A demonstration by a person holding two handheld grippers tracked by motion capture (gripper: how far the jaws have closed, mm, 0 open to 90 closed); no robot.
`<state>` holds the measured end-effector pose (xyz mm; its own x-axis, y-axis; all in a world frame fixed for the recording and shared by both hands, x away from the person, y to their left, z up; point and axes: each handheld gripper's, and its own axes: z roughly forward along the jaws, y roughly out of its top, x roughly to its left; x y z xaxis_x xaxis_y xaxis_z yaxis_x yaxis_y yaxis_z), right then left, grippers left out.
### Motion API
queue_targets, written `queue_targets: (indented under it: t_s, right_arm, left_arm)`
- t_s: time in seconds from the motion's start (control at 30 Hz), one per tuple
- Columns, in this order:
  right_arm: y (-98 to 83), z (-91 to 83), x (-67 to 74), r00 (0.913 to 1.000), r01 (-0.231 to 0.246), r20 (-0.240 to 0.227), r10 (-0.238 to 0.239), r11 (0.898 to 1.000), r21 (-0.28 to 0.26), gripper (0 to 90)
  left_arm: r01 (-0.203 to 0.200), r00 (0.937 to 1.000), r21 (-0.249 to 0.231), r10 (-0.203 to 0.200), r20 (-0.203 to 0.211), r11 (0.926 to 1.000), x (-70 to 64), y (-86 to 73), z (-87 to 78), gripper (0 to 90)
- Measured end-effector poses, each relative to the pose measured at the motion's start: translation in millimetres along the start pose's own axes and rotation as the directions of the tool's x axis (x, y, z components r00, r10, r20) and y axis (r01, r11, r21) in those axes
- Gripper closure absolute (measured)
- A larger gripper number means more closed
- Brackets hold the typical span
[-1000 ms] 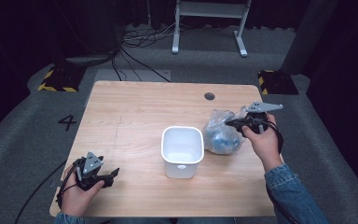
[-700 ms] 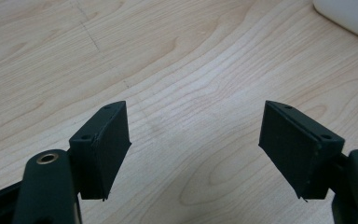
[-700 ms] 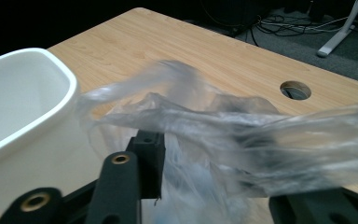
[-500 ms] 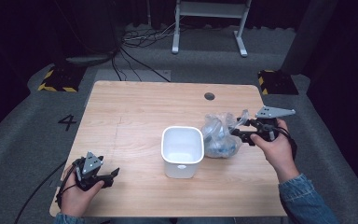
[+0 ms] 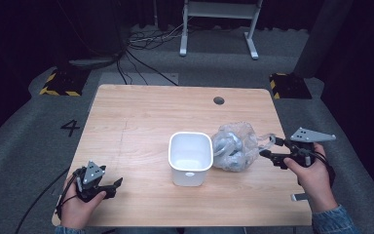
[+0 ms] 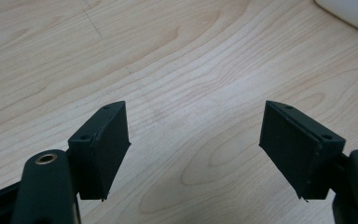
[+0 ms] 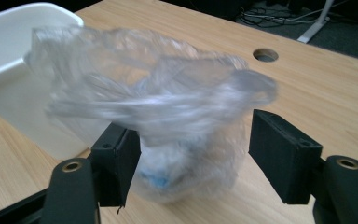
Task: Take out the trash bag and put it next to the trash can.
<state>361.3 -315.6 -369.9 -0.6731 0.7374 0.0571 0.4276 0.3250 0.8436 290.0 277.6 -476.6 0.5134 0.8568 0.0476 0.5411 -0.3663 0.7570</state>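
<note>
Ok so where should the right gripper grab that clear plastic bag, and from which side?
Take the clear plastic bag by the loose, crumpled film at its upper right edge, coming in from the table's right side, where the right gripper already sits with its jaws open around the film. The white bin stands close against the bag's left side, and the bulky contents sit low, so the thin upper film probably pinches best.

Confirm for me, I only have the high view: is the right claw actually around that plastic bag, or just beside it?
Observer: Around it. In the right gripper view the bag sits between the right claw's open jaws, not clamped.
Operator: Anything inside the bag?
Observer: Something pale with a blue patch low down; too blurred to name.
Operator: Left claw?
Observer: The left claw is open over bare table, a corner of the white tub at the frame's top right.
</note>
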Motion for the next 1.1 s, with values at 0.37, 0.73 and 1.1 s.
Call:
queue_targets:
  t_s: [0.37, 0.73, 1.1]
  right_arm:
    - [-35.6, -6.6, -11.4, 0.9987, -0.017, 0.049, 0.015, 0.999, 0.04, 30.6]
    - [-68.7, 2.2, -18.9, 0.997, -0.045, 0.066, 0.039, 0.995, 0.093, 30.2]
    - [-97.5, 14.0, -26.3, 0.9928, -0.079, 0.101, 0.064, 0.985, 0.153, 29.2]
  left_arm:
    - [0.028, 0.9996, 0.005, -0.028, 0.001, 0.9996, 8.2, -9.7, -5.2, 23.4]
    - [0.03, 0.9995, 0.029, -0.031, 0.003, 0.9991, 9.6, -14.1, -3.9, 23.6]
    - [0.04, 0.9992, 0.041, -0.04, 0.0, 0.9984, 14.2, -20.6, -2.3, 23.9]
